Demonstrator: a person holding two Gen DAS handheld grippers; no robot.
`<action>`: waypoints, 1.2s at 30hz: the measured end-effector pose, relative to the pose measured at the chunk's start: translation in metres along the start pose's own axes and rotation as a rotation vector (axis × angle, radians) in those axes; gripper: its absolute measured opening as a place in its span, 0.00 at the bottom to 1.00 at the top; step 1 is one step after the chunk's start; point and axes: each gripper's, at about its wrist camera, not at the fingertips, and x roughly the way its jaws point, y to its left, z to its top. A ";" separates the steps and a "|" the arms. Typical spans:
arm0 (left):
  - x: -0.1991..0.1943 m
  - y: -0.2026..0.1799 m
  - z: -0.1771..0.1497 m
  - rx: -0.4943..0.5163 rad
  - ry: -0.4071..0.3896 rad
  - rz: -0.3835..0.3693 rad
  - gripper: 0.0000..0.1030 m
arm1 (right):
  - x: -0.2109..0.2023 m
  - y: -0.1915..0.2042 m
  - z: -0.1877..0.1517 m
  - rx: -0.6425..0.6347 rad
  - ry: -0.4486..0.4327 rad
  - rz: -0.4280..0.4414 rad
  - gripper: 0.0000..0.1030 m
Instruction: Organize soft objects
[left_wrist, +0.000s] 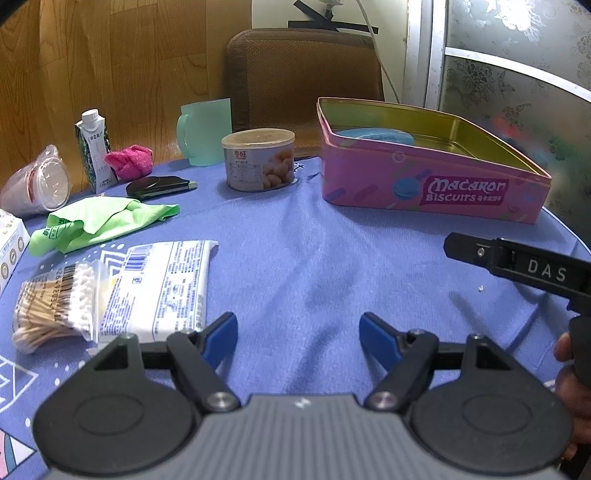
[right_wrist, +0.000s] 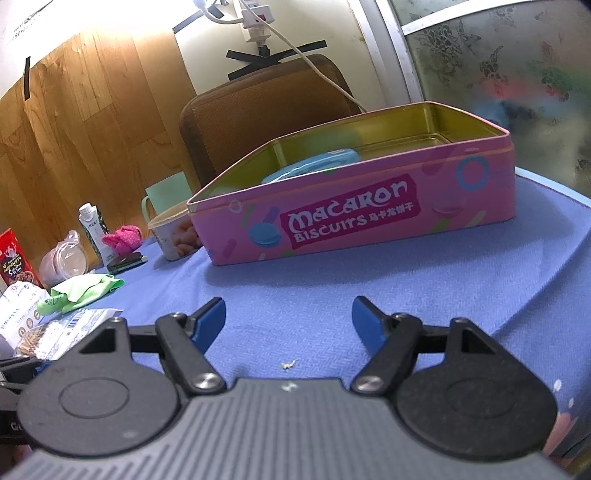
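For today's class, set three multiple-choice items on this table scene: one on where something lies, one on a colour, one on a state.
1. Where does the blue soft item lie?
A. Inside the pink biscuit tin
B. On the green cloth
C. Beside the cotton swabs

2. What colour is the crumpled cloth in front of the milk carton?
A. Pink
B. Green
C. White

3. How do the left gripper jaws stand?
A. Shut on a cloth
B. Shut on the tin
C. Open, with nothing between them

Answers:
1. A, since the blue item shows over the tin's rim in both views.
2. B, since the cloth lying flat on the blue tablecloth is bright green.
3. C, since only bare tablecloth shows between the blue pads.
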 end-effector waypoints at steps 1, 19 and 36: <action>0.000 0.000 0.000 -0.001 0.001 -0.004 0.73 | 0.000 0.000 0.000 0.000 -0.001 0.001 0.75; -0.001 -0.001 -0.002 0.013 -0.002 -0.004 0.73 | 0.002 0.002 -0.001 0.004 0.015 0.007 0.72; -0.005 0.000 -0.003 0.005 -0.002 -0.020 0.73 | 0.001 0.005 -0.002 -0.003 0.010 0.006 0.70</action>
